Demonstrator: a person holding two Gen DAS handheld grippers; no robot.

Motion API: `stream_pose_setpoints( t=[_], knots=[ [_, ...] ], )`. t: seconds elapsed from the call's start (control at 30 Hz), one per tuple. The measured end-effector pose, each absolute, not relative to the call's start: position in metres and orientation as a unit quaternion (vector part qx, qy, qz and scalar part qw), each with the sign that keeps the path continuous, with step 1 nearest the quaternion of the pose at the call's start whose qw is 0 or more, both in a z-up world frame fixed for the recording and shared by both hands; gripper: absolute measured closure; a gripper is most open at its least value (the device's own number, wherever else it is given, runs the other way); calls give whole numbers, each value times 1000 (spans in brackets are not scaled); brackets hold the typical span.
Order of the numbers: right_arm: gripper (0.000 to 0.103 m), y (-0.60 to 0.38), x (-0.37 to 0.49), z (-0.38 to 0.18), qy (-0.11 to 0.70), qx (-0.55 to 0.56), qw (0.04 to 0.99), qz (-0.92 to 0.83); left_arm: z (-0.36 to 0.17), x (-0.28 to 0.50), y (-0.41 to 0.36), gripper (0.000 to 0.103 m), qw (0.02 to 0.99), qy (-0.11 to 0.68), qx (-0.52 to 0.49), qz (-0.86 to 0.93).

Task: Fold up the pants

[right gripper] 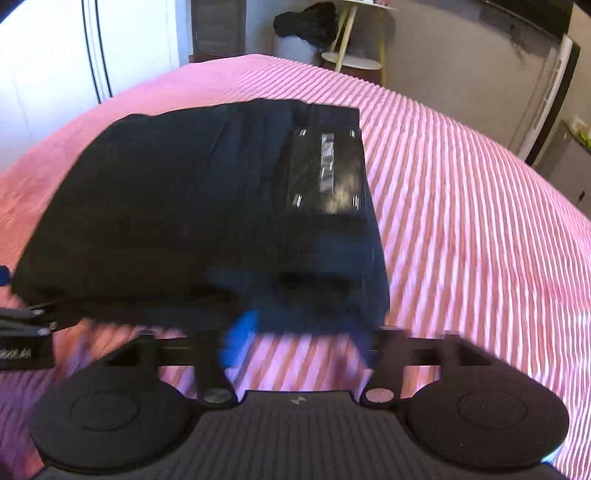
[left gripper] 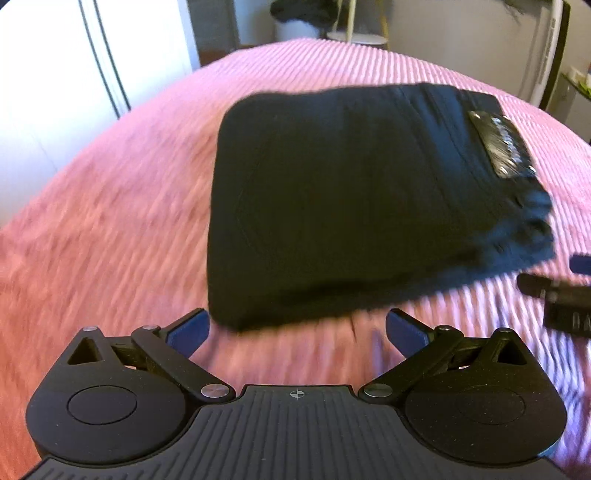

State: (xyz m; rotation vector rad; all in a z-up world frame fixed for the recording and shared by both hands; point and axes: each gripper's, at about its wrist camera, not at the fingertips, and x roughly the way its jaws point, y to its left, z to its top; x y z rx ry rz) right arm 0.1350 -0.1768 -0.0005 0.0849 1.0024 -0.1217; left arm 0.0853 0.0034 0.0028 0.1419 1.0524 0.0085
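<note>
Pink bedspread (left gripper: pixel 110 221) bears folded pants (left gripper: pixel 351 203); only right view shows stool (right gripper: pixel 351 62)

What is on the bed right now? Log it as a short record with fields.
surface: pink ribbed bedspread
item: black pants, folded into a compact rectangle, lying flat
label: shiny patch on the top layer, near the right edge
left hand-held gripper: open, nothing between its fingers, just short of the near edge of the pants
right hand-held gripper: open, blurred, at the near edge of the pants, not gripping them
background: white stool, dark cloth heaped beside it
</note>
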Motion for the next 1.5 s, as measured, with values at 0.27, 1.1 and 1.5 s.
stream_pose_setpoints(
  t=[0.27,1.1,1.5],
  knots=[
    [4,-146,49,4,477,53,875,-56,18,11,-8,0,880,473,44,-1],
    [4,-130,37,19,375,-4,920,-114,22,-1,0,0,902,426,20,69],
    [4,-141,34,17,375,30,919,-115,22,-1,0,0,900,430,26,69]
  ],
)
